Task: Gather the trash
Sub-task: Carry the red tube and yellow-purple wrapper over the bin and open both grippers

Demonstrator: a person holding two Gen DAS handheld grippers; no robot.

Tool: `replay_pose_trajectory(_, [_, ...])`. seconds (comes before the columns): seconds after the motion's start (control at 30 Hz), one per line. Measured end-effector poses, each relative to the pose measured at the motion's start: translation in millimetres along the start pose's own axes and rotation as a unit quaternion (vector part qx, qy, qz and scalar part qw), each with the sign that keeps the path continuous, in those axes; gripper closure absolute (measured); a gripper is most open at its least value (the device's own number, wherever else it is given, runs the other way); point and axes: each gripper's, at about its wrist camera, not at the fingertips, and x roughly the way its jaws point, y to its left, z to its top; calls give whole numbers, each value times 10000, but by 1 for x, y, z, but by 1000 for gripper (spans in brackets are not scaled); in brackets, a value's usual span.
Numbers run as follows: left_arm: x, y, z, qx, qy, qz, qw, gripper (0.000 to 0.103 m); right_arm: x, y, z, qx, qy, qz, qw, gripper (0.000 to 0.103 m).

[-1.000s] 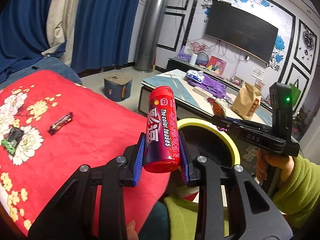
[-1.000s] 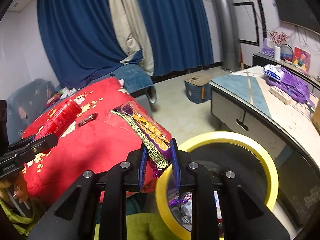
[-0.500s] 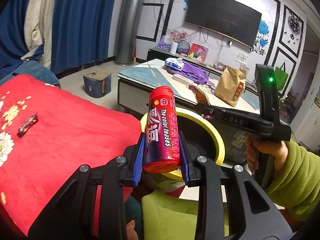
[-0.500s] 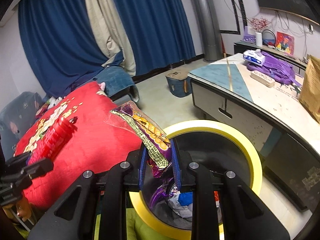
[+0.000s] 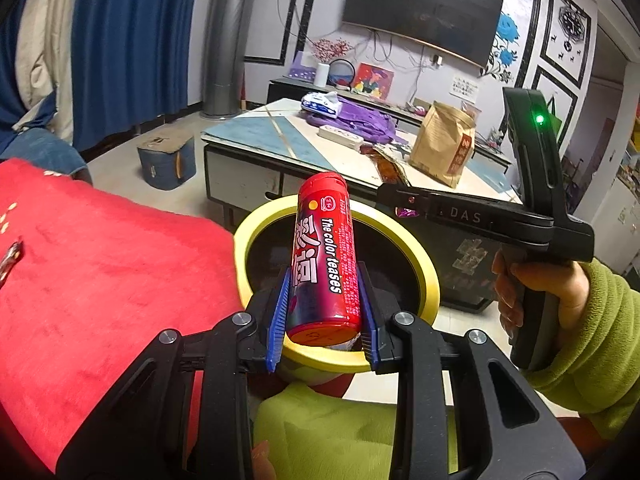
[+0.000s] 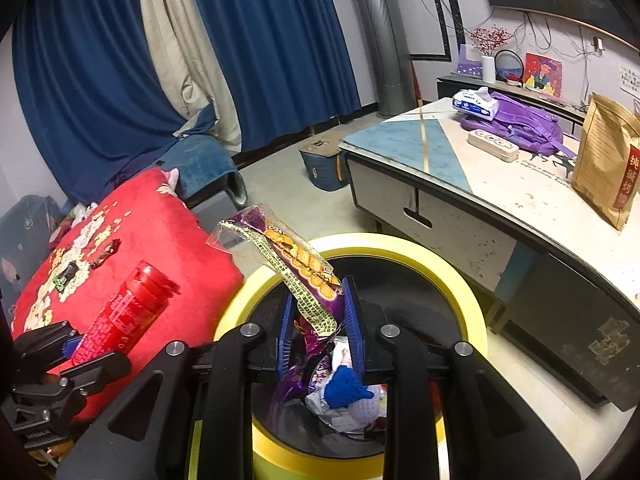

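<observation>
Left claw [image 5: 323, 322] clamps the stiff red plastic candy tube [image 5: 324, 258] low. Right claw [image 6: 320, 330] pinches the light, crinkly purple snack wrapper [image 6: 298, 266] over the yellow-rimmed round bin [image 6: 460, 280].

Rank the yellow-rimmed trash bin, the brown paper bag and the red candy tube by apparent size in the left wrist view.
1. Yellow-rimmed trash bin, widest by far.
2 and 3. Red candy tube and brown paper bag look alike in extent; the tube sits right at the camera in the left claw, so its apparent size is inflated and I won't rank them.

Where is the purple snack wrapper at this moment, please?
In the right wrist view, the purple snack wrapper sits centre frame, pinched in the right gripper directly above the open yellow-rimmed trash bin.
</observation>
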Motion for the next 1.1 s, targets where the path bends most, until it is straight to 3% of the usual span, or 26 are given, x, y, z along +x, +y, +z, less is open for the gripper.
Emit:
replay_pose_trajectory(0.67, [63,-1,-3,130,610,-74,9980,79,11,-30,-4,508,94,-175,9985,74])
replay_pose_trajectory(0.97, [68,-2,-1,83,642,-60,9979,78,7,-37,-3,684,-8,-274,9973,54])
replay_pose_trajectory(1.03, [66,-1,0,24,605,-41,9982,54,6,-37,-2,679,-33,-307,9972,52])
replay_pose_trajectory(1.1, [62,1,0,-51,545,-50,9985,48,4,-37,-2,668,-71,-341,9972,46])
